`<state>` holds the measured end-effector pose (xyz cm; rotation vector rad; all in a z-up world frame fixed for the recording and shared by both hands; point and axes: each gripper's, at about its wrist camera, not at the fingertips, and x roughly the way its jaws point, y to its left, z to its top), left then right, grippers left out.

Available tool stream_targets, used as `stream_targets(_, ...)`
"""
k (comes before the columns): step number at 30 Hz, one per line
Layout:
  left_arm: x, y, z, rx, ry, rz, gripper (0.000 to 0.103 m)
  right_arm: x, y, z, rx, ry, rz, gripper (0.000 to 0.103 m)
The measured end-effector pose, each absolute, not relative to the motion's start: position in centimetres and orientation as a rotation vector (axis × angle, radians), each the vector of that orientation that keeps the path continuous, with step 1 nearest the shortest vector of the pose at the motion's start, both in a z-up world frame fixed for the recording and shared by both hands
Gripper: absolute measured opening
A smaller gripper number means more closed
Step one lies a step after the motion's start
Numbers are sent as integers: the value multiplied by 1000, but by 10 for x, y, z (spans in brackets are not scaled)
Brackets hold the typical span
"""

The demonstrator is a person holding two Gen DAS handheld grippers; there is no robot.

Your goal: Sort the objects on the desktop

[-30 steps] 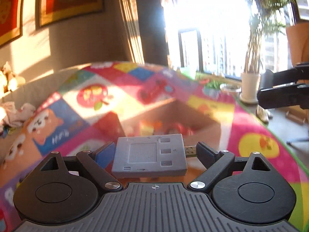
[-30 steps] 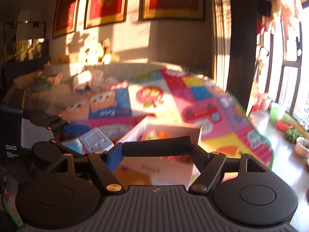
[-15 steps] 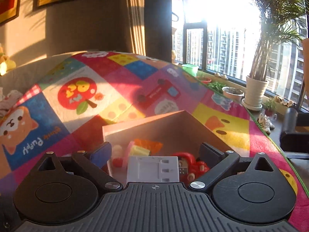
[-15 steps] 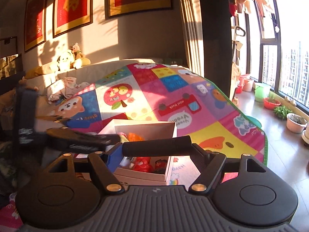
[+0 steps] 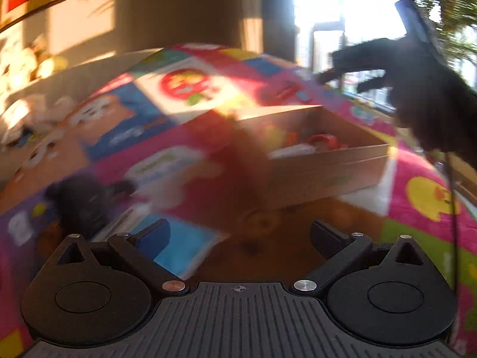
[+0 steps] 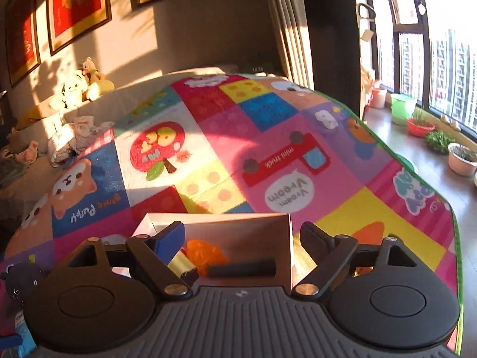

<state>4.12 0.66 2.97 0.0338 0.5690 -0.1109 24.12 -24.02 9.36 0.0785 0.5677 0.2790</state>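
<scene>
Left gripper (image 5: 238,234): black ribbed body, two round discs, silver screws, blue pad.
Right gripper (image 6: 240,235): same black build, blue pad.

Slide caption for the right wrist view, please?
Right gripper, jaws opening, above the cardboard box where a black cylinder lies beside orange and yellow toys.

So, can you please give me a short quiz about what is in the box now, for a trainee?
1. True or false: the black roll is inside the cardboard box.
2. What colour is the crumpled item beside the roll? A green, B orange, C white.
3. Fill in: the box stands on a colourful play ____.

Key: 1 true; 2 B; 3 mat.
</scene>
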Motion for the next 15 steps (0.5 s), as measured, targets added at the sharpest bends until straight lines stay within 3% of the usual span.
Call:
stream_targets(8,24,84,3,-165,652,111,103,182,-212,95,-40,570,423,86)
stream_targets(15,19,78,5,-157,631,44,103,143,-105,84,-126,684,795,86)
